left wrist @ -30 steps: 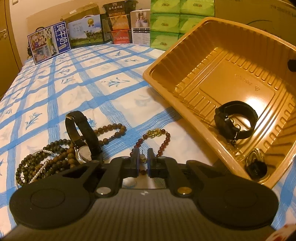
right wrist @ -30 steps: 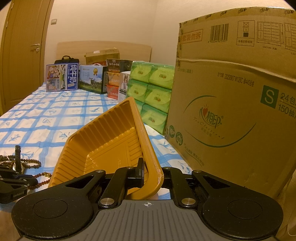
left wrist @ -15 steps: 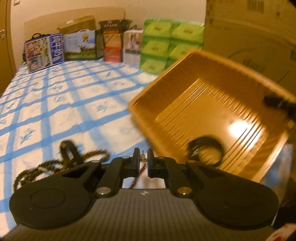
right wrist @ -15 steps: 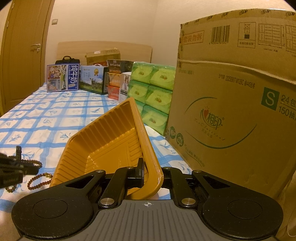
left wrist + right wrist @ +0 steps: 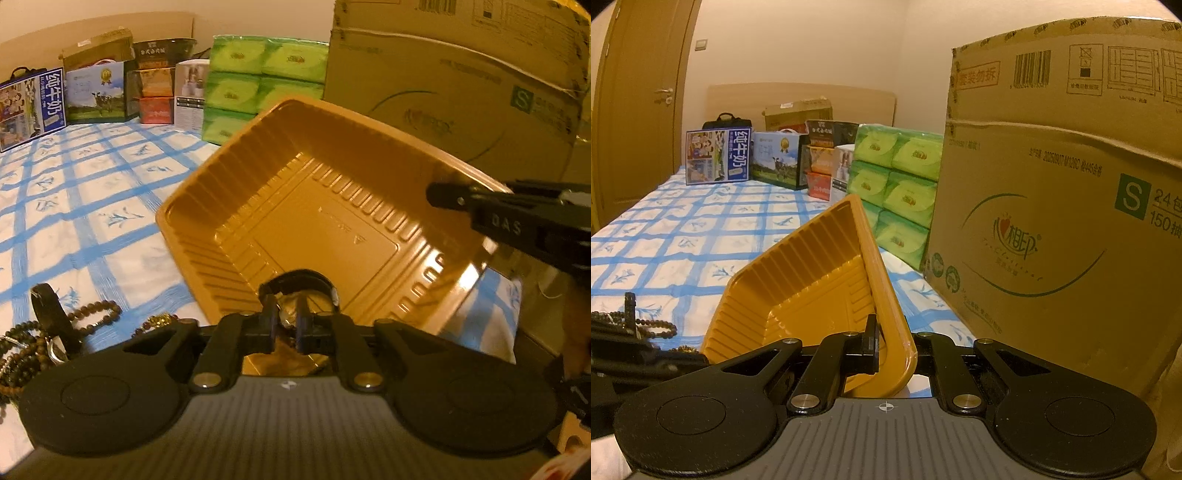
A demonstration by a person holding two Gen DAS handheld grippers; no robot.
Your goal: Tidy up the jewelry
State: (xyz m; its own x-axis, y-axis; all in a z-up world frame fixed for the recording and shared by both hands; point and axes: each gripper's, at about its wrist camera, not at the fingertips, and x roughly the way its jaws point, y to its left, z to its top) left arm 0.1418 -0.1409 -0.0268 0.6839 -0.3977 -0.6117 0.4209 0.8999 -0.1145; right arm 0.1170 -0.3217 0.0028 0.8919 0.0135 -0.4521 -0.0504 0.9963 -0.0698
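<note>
My right gripper [image 5: 882, 341] is shut on the rim of the orange tray [image 5: 816, 280] and holds it tilted; it shows at the right of the left wrist view [image 5: 458, 201]. My left gripper [image 5: 285, 323] is shut on a small metallic piece of jewelry that I cannot make out, held over the tray's [image 5: 332, 221] near edge. A black watch [image 5: 299, 282] lies in the tray just past the fingertips. Bead bracelets [image 5: 92, 314] and a second black watch [image 5: 48, 314] lie on the blue-checked sheet at the left.
A large cardboard box [image 5: 1052, 221] stands at the right. Green tissue packs [image 5: 901, 184] and several boxes [image 5: 775, 162] line the far end of the bed. A door [image 5: 635, 110] is at the left.
My left gripper has lifted from the bead pile and swung right over the tray with the small piece in it. The right gripper and the tray have barely moved.
</note>
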